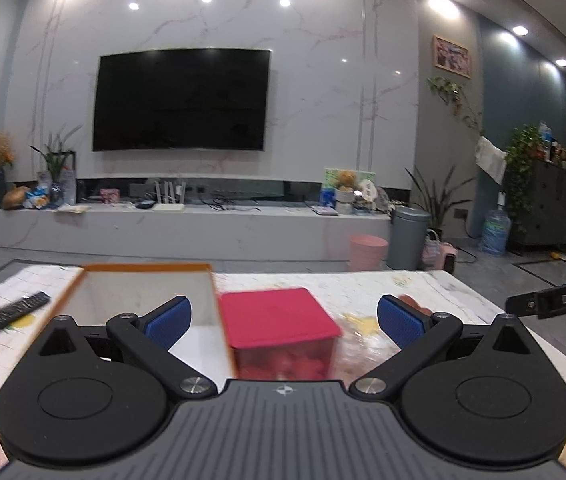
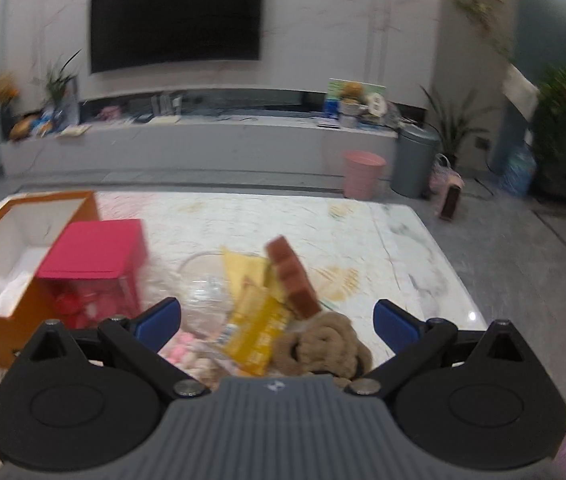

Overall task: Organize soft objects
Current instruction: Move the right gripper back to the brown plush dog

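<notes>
In the left wrist view, the left gripper [image 1: 284, 316] hovers with jaws spread wide and nothing between them; the red-lidded container [image 1: 281, 330] sits at twelve o'clock just ahead, touching or nearly touching the open orange box [image 1: 145, 280] at eleven, with a remote [image 1: 7, 317] at nine on the table [image 1: 443, 292]. In the right wrist view, the right gripper [image 2: 277, 322] is likewise spread and empty above a heap of soft things: a yellow packet [image 2: 257, 334], a brown sponge block [image 2: 293, 276], a tan knitted piece [image 2: 323, 346]. This looks like the approach before a first pick; next the right jaws should drop onto one item. The far tabletop from twelve to two lies open; the box wall crowds ten.
</notes>
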Tool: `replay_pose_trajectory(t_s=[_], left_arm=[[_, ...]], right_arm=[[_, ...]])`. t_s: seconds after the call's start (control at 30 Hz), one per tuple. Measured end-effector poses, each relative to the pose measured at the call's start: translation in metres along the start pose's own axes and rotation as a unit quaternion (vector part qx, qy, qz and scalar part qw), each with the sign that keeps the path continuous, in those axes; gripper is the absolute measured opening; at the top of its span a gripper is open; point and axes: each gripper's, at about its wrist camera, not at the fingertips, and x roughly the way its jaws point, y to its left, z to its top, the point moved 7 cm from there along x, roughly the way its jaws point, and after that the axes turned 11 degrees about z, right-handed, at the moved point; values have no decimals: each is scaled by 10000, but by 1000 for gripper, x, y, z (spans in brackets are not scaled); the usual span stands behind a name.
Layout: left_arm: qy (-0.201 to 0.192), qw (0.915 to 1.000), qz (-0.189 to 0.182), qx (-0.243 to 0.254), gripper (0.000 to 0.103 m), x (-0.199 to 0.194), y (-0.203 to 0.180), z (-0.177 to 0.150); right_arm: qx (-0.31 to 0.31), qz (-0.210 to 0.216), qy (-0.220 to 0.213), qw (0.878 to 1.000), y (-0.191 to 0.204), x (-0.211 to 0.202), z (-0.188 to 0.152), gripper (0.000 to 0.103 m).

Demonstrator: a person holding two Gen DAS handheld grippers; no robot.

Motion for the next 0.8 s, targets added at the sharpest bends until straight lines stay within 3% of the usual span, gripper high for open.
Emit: replay_pose_trajectory(t_s=[0.2,0.4,0.8], left_arm=[[353,9985,-401,130,103,7,-12,-42],[693,9952,-534,441,103,15,-23,-84],[1053,9904,-671,598,103,17,-33,-109]], right_arm=[[34,-241,128,9996,-37,20,-29,100],[149,-331,465,9983,-62,43,-55,100],[407,-153,758,9962,-69,101,-75,100]])
